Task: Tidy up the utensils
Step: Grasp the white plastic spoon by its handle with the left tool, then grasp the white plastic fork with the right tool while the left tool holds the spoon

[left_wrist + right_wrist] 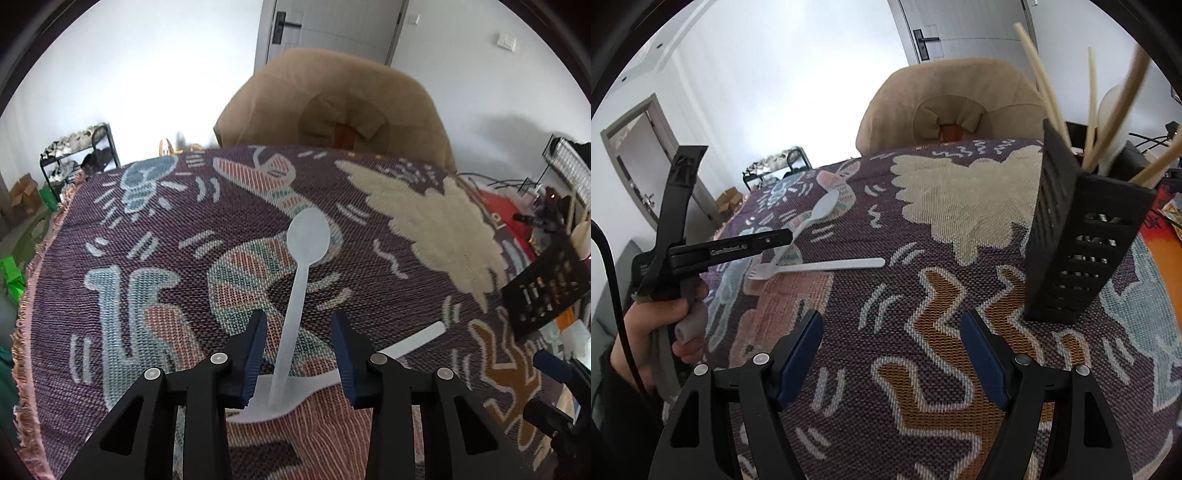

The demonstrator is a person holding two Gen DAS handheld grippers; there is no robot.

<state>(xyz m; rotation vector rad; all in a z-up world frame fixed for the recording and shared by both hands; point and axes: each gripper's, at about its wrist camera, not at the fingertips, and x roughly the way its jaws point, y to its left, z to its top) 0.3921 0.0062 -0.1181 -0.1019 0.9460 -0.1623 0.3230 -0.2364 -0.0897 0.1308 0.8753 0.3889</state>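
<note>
A white plastic spoon (pixel 308 236) lies on the patterned cloth (pixel 155 236), its handle running back between the fingers of my left gripper (pixel 299 315), which is open and straddles it without clamping. The spoon's handle end rests on the head of a white plastic fork (pixel 413 341) lying crosswise beneath it. In the right wrist view the spoon (pixel 823 208) and the fork (pixel 827 266) sit at centre left, with the left gripper (pixel 775 236) over them. My right gripper (pixel 891 317) is open and holds nothing. A black slotted utensil holder (pixel 1082 240) stands upright to its right, holding chopsticks and a white spoon.
A person's hand (pixel 665 325) holds the left gripper's handle. A tan padded chair (pixel 332 99) stands behind the table's far edge. The holder (pixel 546 288) sits near the cloth's right edge, with cluttered cables and a red item (pixel 498 206) beyond. A shoe rack (pixel 77 155) stands far left.
</note>
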